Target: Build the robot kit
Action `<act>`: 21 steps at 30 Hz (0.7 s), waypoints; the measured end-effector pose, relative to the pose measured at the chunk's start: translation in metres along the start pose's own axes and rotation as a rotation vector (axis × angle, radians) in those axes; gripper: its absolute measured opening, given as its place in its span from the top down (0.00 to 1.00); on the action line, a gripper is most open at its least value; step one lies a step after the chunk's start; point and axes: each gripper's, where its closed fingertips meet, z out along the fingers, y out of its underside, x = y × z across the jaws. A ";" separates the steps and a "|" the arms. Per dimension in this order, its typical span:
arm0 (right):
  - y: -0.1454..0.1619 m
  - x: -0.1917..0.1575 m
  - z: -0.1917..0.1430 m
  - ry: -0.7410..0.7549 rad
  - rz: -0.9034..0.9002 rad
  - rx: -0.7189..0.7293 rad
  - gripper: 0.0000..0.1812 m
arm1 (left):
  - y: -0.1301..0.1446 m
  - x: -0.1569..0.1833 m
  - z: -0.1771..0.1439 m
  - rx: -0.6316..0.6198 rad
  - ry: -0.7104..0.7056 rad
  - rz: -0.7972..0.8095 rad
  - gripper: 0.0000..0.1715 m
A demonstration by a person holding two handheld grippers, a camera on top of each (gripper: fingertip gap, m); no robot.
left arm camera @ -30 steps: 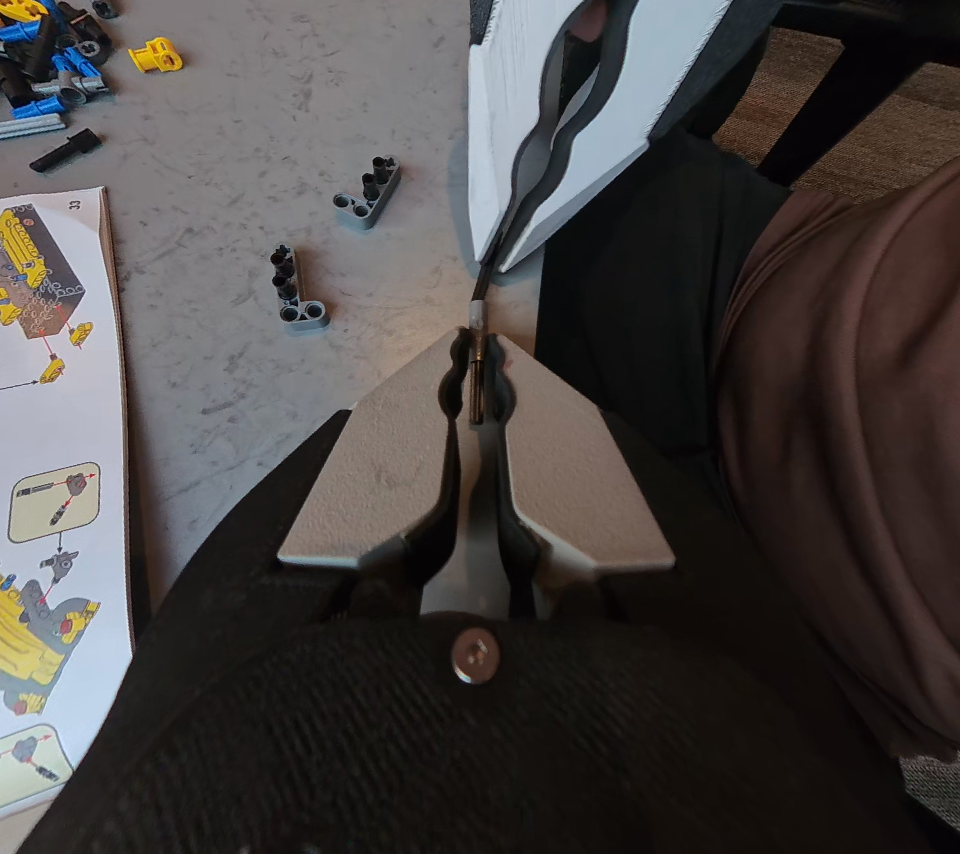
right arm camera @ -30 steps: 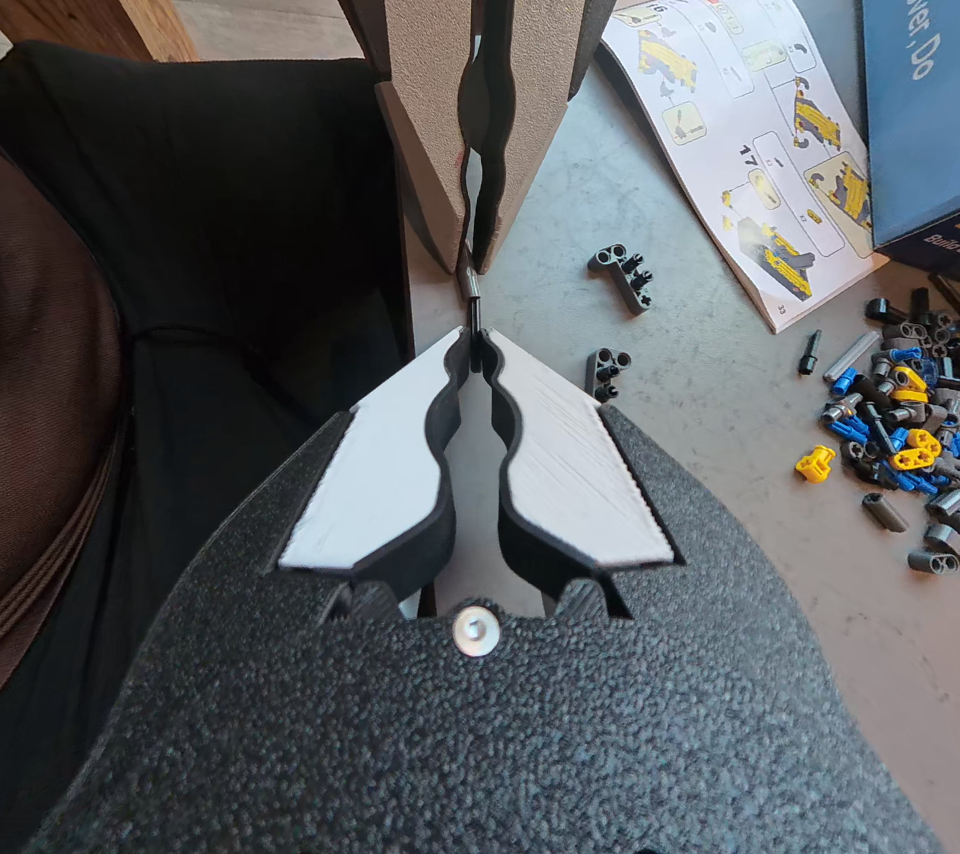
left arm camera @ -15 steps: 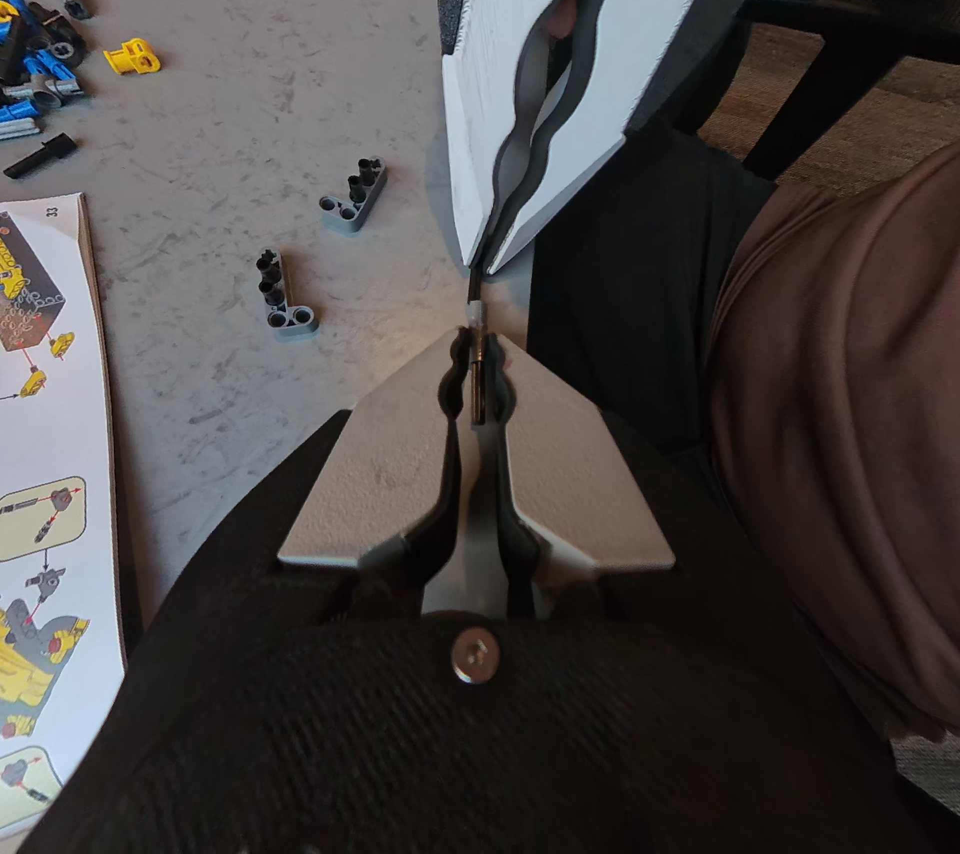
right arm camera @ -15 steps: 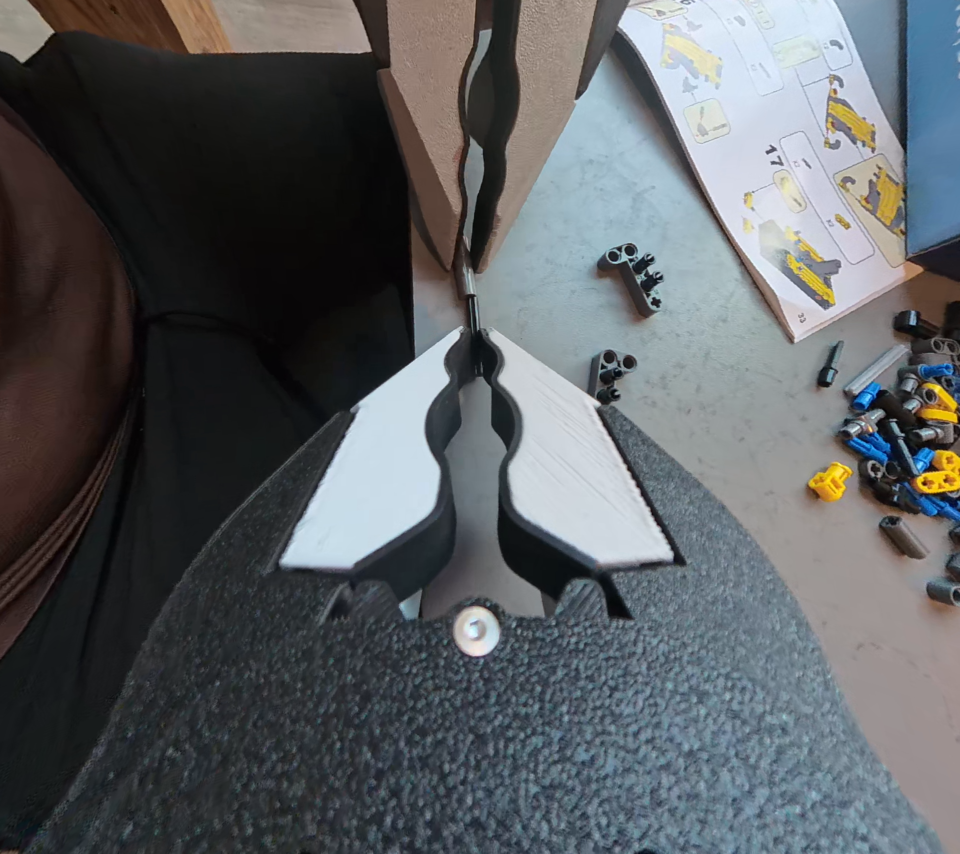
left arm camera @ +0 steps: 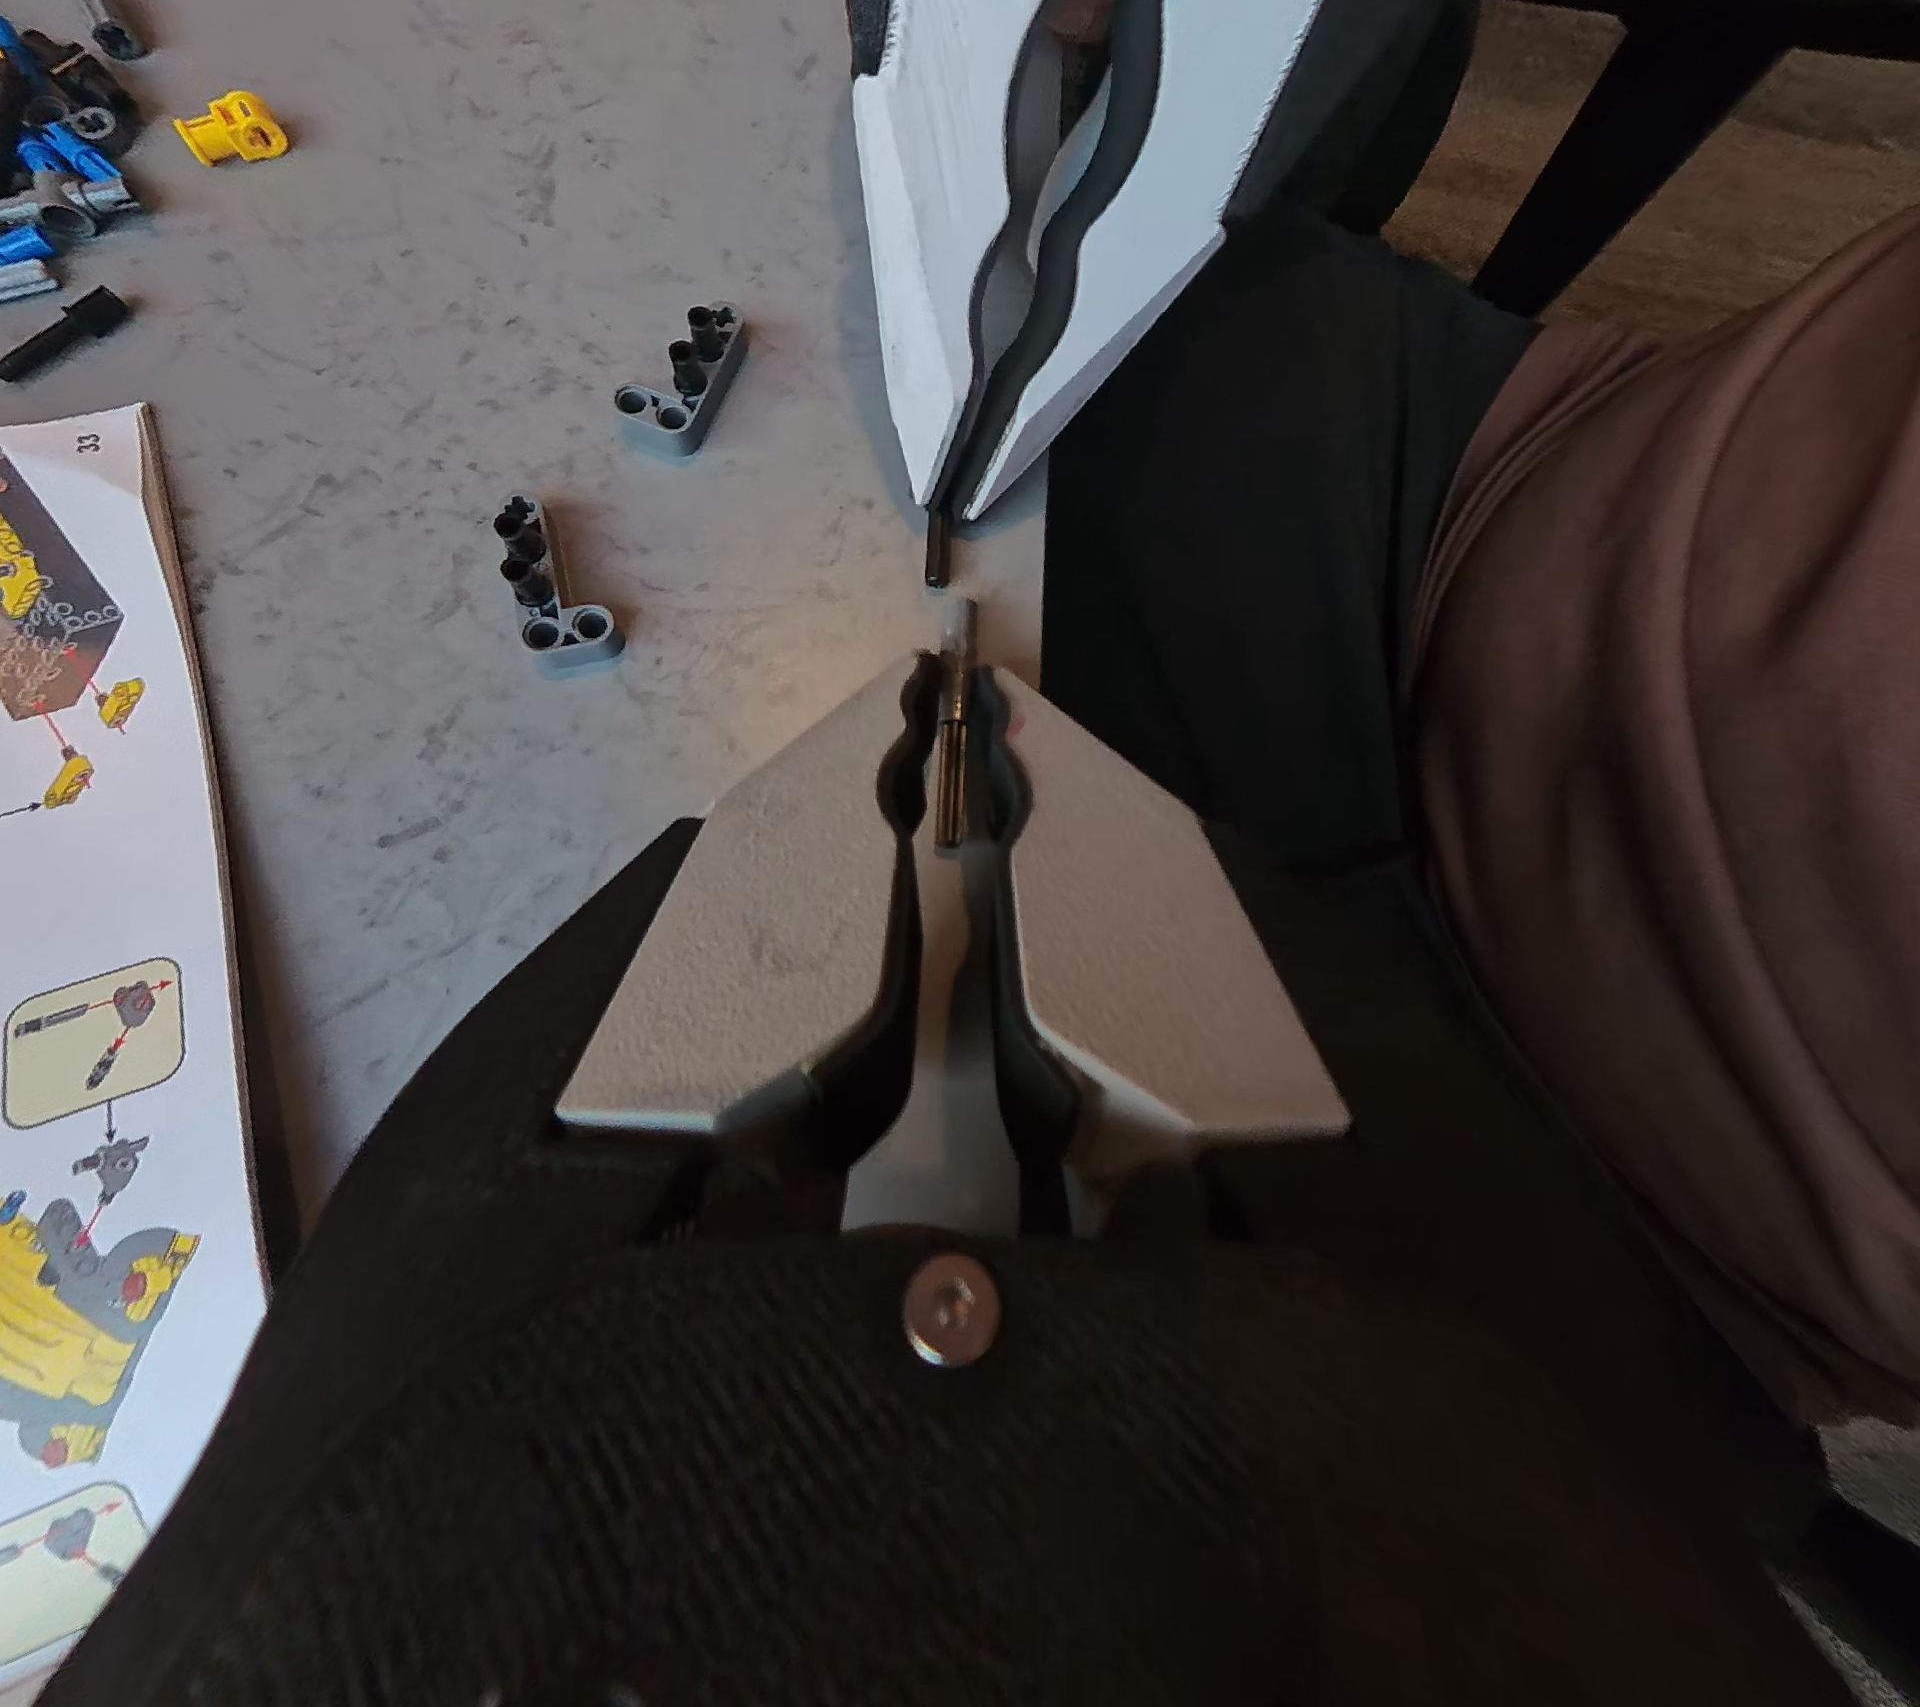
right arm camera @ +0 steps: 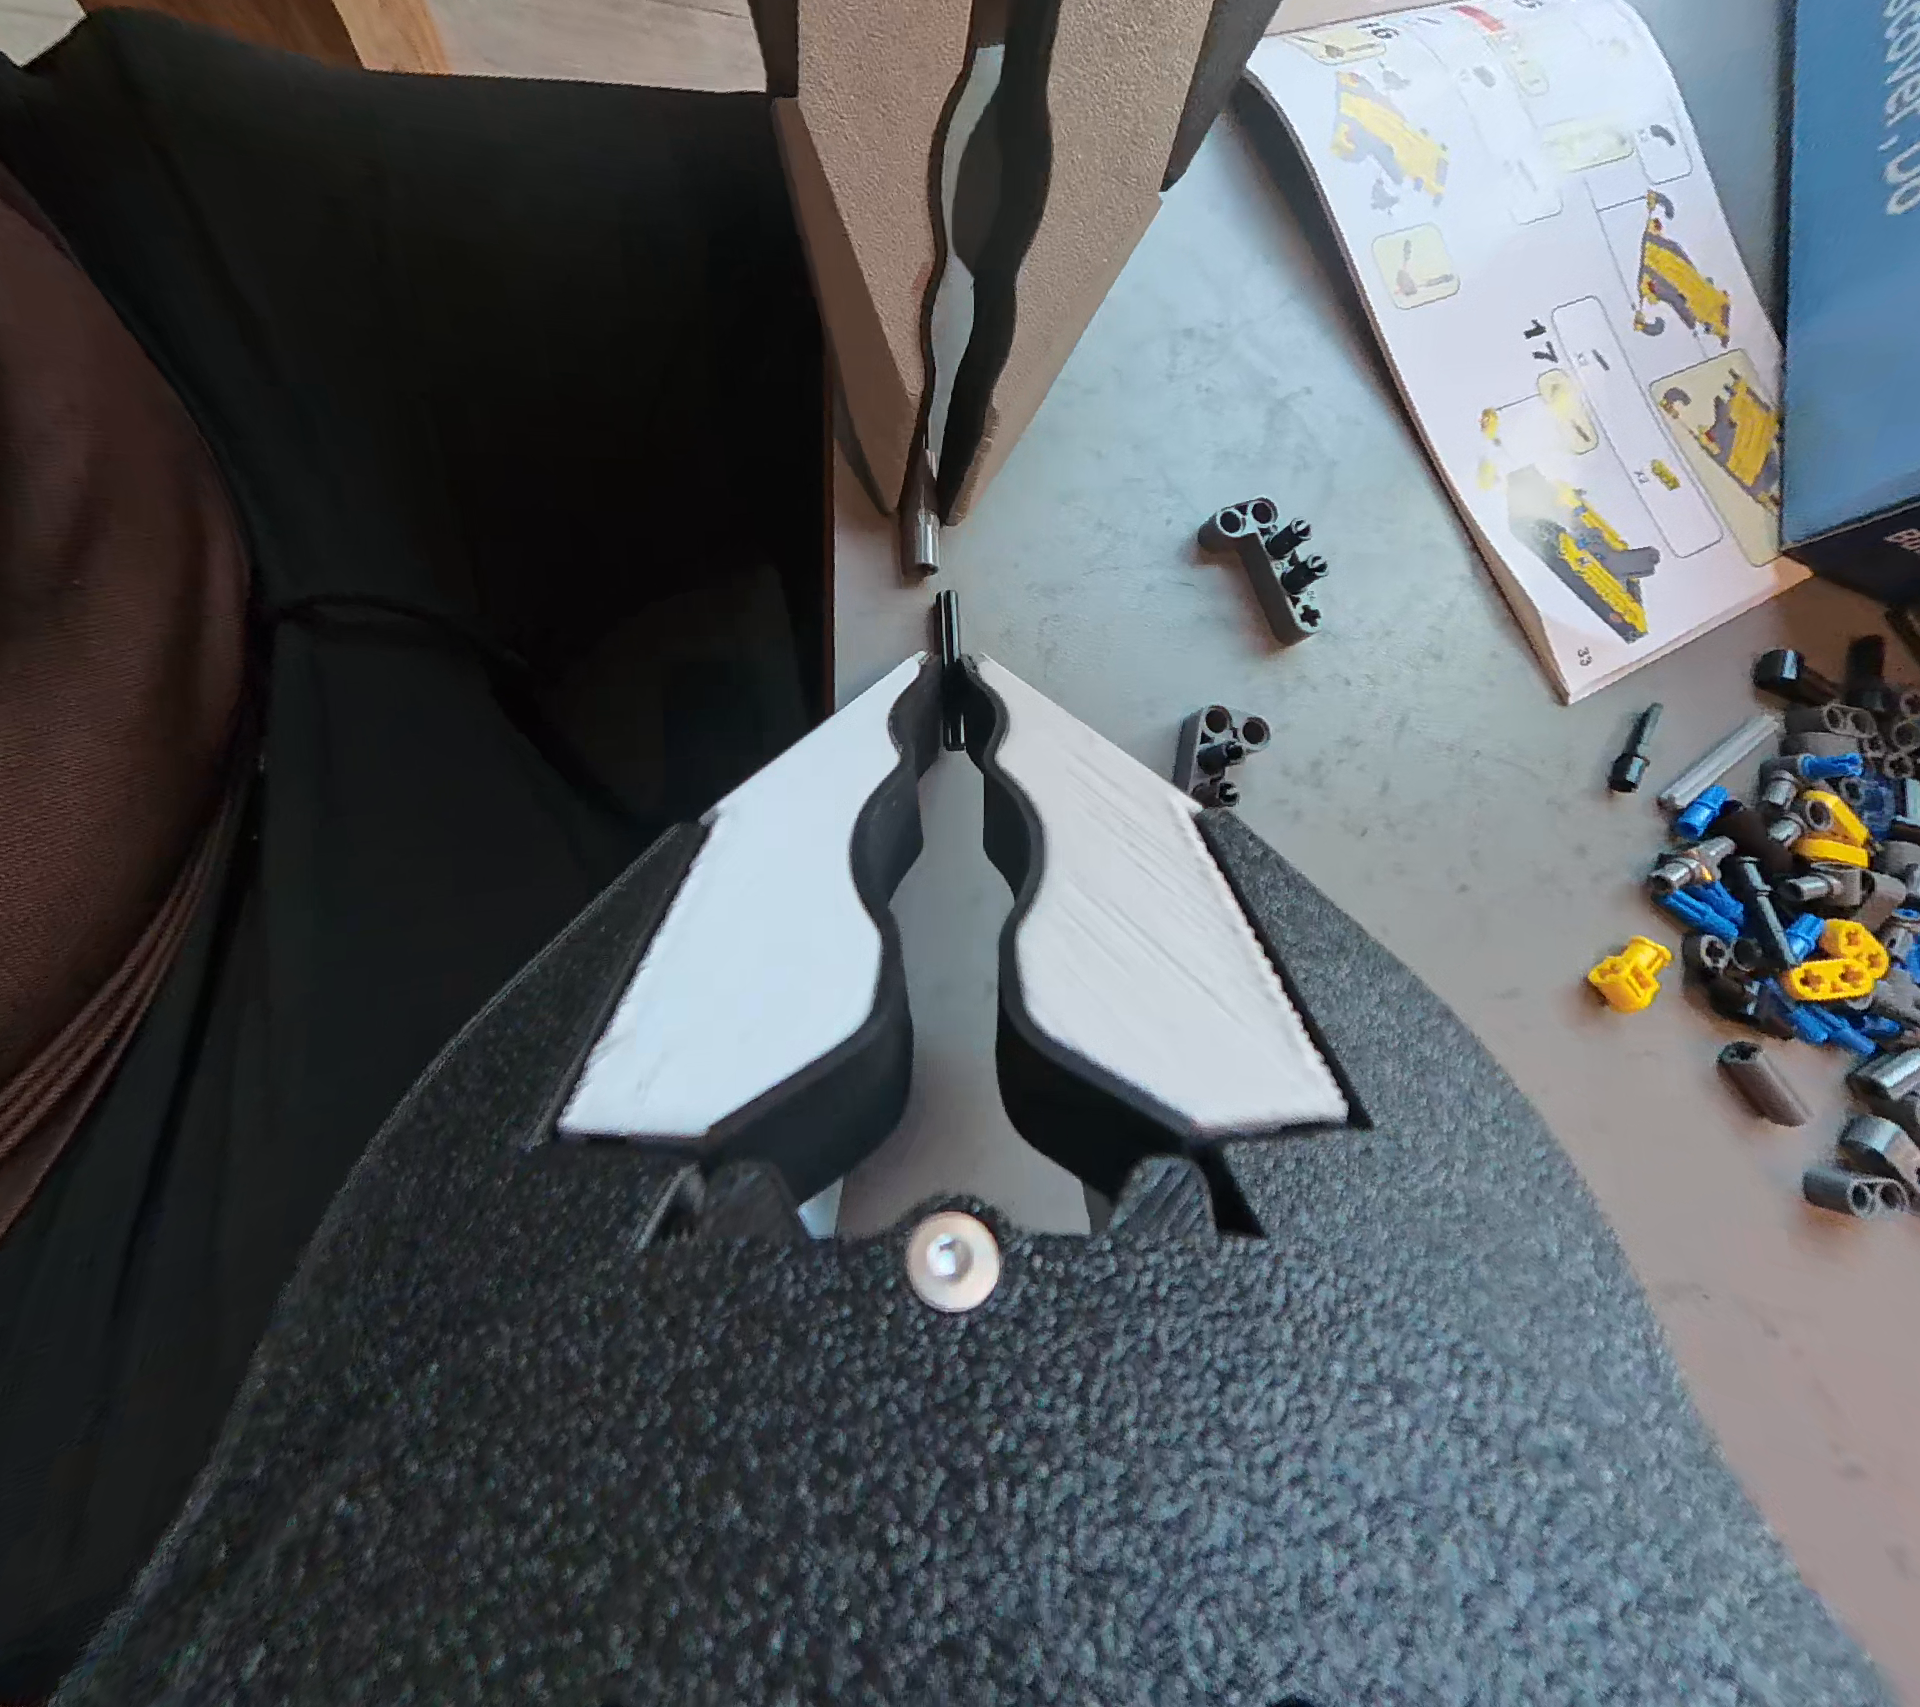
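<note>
In the left wrist view my left gripper (left arm camera: 956,683), with grey fingers, is shut on a small dark grey sleeve (left arm camera: 951,758) whose light tip pokes out forward. Just ahead, the right gripper (left arm camera: 951,509), with white fingers, is shut on a thin black pin (left arm camera: 938,554). The two parts point at each other end to end with a small gap between them, above the table's near edge. In the right wrist view my right gripper (right arm camera: 948,668) grips the black pin (right arm camera: 947,618), and the left gripper (right arm camera: 922,504) holds the sleeve (right arm camera: 922,537) opposite it.
Two grey L-shaped beams with black pins (left arm camera: 681,384) (left arm camera: 545,582) lie on the grey table (left arm camera: 468,99). An open instruction booklet (left arm camera: 83,930) lies at the left. A pile of small parts (right arm camera: 1808,909) and a blue box (right arm camera: 1860,151) are farther off. A person's lap (left arm camera: 1558,722) is beside the edge. My two grippers' fingertips are within a few centimetres of each other.
The pin and the sleeve were touching end to end before. Now the grippers have drawn apart and a small gap shows between the two parts.
</note>
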 end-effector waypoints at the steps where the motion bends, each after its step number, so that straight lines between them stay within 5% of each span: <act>1: 0.000 0.000 0.000 -0.002 0.013 -0.002 0.99 | 0.000 0.000 0.000 -0.001 -0.003 0.008 0.98; 21: -0.002 -0.008 0.003 -0.107 0.154 0.002 0.98 | 0.001 0.001 -0.001 -0.006 -0.025 0.105 0.98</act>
